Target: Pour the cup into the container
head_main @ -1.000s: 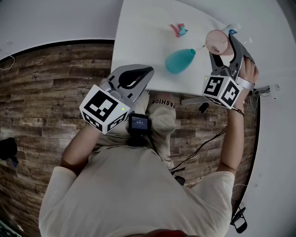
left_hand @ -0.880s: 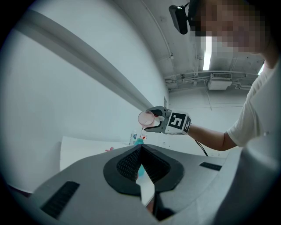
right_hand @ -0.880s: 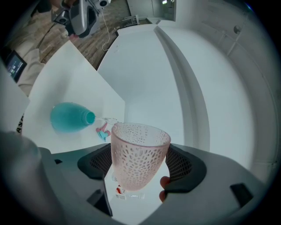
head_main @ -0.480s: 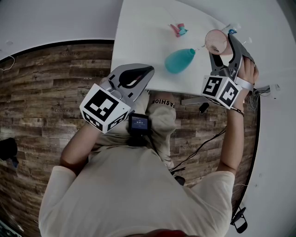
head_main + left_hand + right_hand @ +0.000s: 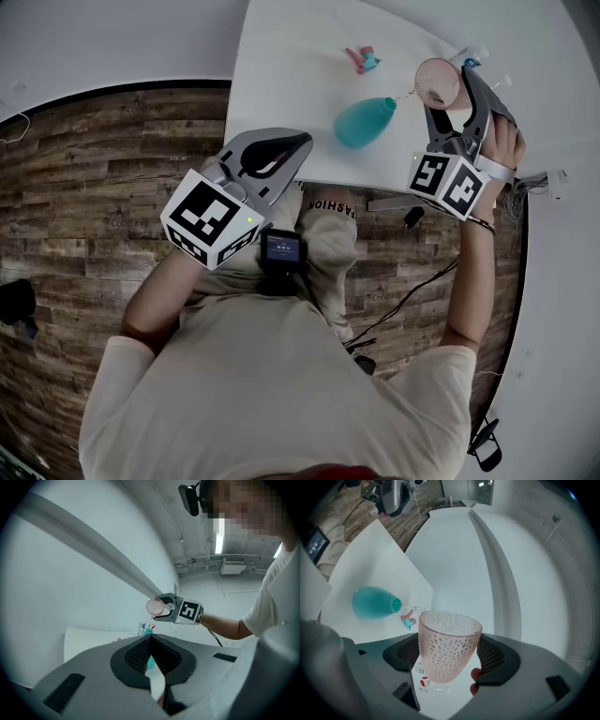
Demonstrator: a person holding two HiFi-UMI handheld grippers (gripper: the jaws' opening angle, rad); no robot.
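The right gripper point(image 5: 452, 98) clamps the pink cup point(image 5: 438, 82) and tips it toward the narrow mouth of the teal container point(image 5: 364, 123), which sits at the cup's 8 o'clock on the white table point(image 5: 281, 75), apparently to aim a thin stream. The left gripper point(image 5: 295, 145) hangs at the table's near edge, jaws together on nothing, likely to stay clear. How much liquid is left in the cup is hard to make out, and the small labelled item point(image 5: 423, 682) under it is mostly hidden
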